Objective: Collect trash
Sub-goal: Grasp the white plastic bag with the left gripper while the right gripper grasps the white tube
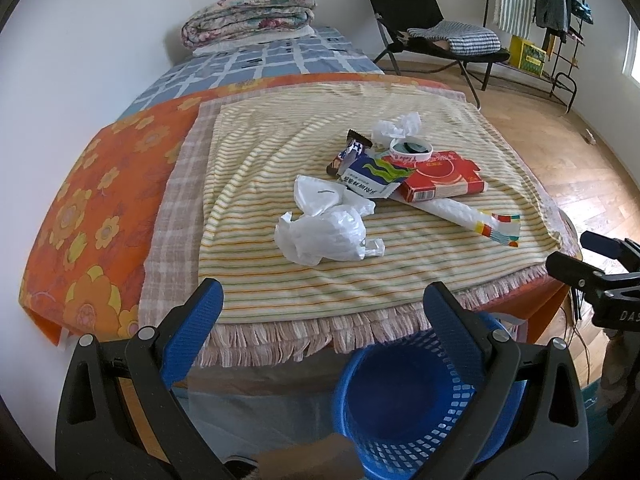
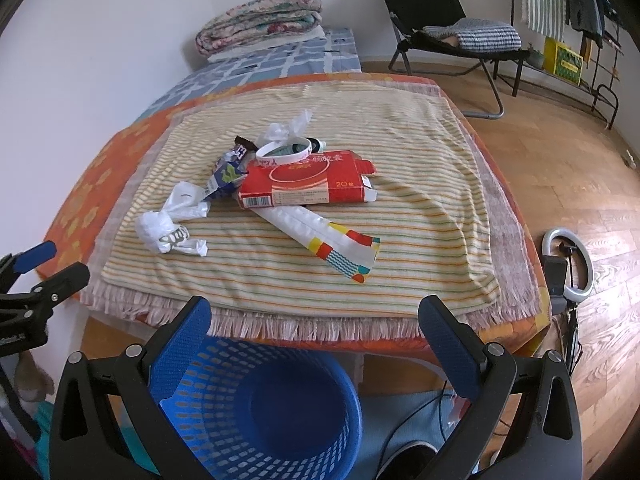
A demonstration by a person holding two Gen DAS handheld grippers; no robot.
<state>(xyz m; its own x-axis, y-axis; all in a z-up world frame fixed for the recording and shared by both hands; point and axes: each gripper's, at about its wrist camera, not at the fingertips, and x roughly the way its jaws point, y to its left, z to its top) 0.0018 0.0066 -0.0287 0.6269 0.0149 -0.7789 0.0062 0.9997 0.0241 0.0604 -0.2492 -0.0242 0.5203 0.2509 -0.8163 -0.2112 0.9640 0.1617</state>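
I've got both grippers wide open, holding nothing: left gripper [image 1: 324, 312], right gripper [image 2: 316, 326], both hovering off the near edge of the striped towel [image 1: 280, 280] on the bed.

Trash sits mid-towel in one loose cluster. Count:
- 1 red box [image 2: 304, 186], flat, long axis running 9 to 3 in the right view
- 1 long white pouch [image 2: 320, 236], partly under the box, coloured end pointing to 4 o'clock
- 1 blue-and-white carton [image 1: 370, 178], crushed, just left of the box
- 1 snack wrapper [image 1: 352, 152], long axis roughly 12 to 6
- 1 white ring lid [image 1: 410, 150] at the box's far edge
- crumpled white plastic bags: near one [image 1: 326, 236] at 8 o'clock of the box, another [image 1: 396, 126] at 12 (exact bag count unclear)

1 blue basket [image 2: 260, 408] on the floor at 6 o'clock.

Only the right view shows the ring light [image 2: 568, 264] on the floor, and a green tube [image 2: 310, 146] behind the lid.
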